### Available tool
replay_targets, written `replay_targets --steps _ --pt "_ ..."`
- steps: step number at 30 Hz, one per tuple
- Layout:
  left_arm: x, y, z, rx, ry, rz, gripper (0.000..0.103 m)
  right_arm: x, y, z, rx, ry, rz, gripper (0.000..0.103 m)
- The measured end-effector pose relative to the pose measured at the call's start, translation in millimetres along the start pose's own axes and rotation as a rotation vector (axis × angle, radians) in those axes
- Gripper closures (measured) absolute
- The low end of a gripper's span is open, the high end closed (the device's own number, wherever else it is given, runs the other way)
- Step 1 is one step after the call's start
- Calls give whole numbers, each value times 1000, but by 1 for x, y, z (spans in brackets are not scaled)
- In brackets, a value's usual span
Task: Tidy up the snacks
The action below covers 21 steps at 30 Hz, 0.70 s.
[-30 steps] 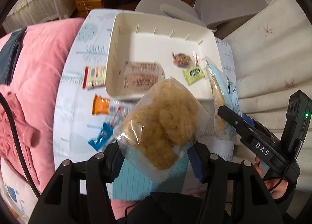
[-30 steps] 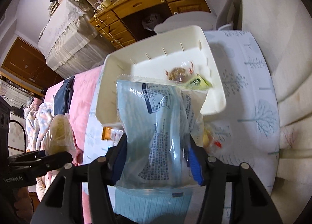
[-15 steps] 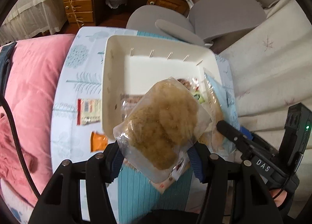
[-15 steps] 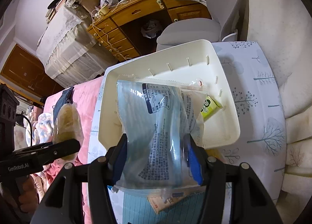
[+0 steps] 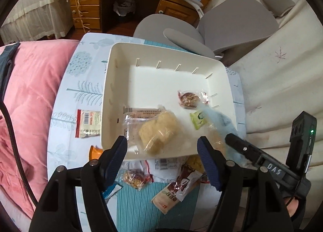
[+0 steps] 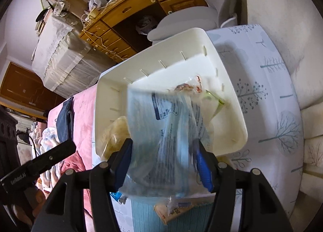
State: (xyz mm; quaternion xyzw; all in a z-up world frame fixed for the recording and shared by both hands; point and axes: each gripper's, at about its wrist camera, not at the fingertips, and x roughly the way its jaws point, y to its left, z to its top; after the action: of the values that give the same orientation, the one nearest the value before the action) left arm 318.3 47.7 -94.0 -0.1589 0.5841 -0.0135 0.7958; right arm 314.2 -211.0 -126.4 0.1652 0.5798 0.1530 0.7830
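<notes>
A white tray (image 5: 167,54) stands on the tree-print tablecloth. A clear bag of yellow floss snack (image 5: 159,131) lies inside its near edge, on a clear labelled packet (image 5: 139,115). My left gripper (image 5: 161,159) hovers just behind it; its jaws are opening, with nothing between them. A red-brown wrapped snack (image 5: 188,99) and a green packet (image 5: 198,119) lie at the tray's right. My right gripper (image 6: 164,163) has a clear blue-printed bag (image 6: 171,131) between its pads over the tray (image 6: 201,32). Its jaws are opening and the bag is blurred, tipping forward.
Loose packets lie on the cloth near the tray: a red-and-white one (image 5: 87,124), an orange one (image 5: 94,151), a nut packet (image 5: 135,177), a brown-and-white one (image 5: 177,189). A pink quilt (image 5: 30,90) is left, a grey chair (image 5: 232,24) behind, white upholstery right.
The left jaws spread and the floss bag dropped from them into the tray. The right gripper came lower over the tray and its blue-printed bag tipped forward.
</notes>
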Motion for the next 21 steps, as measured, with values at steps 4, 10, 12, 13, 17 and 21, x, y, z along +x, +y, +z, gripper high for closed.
replay_targets --steps 4,10,12,13,17,21 --pt "-6 1 -19 -35 -5 4 32 -13 1 -5 -36 -29 14 42" --pt "-17 2 -56 -89 -19 16 32 -30 -3 -18 -78 -17 29 42" --pt "-21 3 -70 -111 -29 18 32 -34 -5 -24 -88 -5 34 42" --pt "-23 4 -76 -121 -32 18 32 -35 -7 -28 -94 5 38 42" --pt "-26 6 -101 -164 -40 36 32 -37 -12 -42 -105 45 65 42" --pt "-26 9 -123 -210 -49 65 32 -34 -19 -57 -111 95 80 42"
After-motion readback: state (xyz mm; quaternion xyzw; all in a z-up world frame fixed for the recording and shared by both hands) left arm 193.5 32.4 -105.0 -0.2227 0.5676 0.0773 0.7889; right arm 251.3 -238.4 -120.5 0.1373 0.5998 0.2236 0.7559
